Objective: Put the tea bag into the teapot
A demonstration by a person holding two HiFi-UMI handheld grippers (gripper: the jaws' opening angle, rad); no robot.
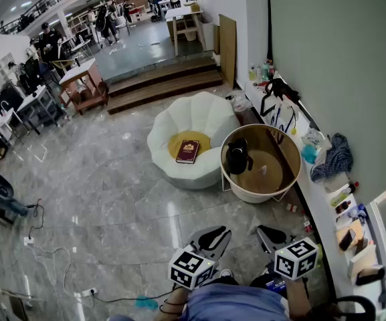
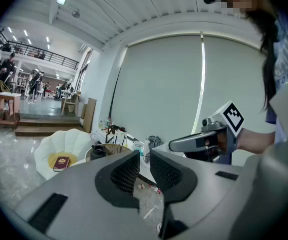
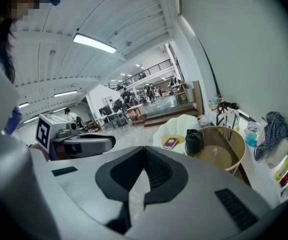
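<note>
Findings, hand pose. Both grippers are held low in the head view, side by side at the bottom edge. The left gripper sits left of centre and the right gripper just right of it. Both are pointed up-frame and tipped slightly downward, towards the round bench, from which they stand well apart, with bare floor between. In the left gripper view a hand is seen wrapped round the right gripper's handle.

Fingers. The left gripper's fingers are set narrowly apart, and only floor is seen through the gap. The right gripper's fingers are closed tip to tip, with nothing held between them.

Task items. The tea bag is located on the wooden top of the round bench, near its middle. It appears as a small pale piece, too small for its long axis or heading to be determined. The teapot, black and upright, is placed on the same top at its left side in the head view. It is left of the tea bag and not touching it. The direction of its spout cannot be made out.

Surroundings. A white petal-shaped seat is noted just left of the bench, with a dark red book lying on its yellow cushion.
</note>
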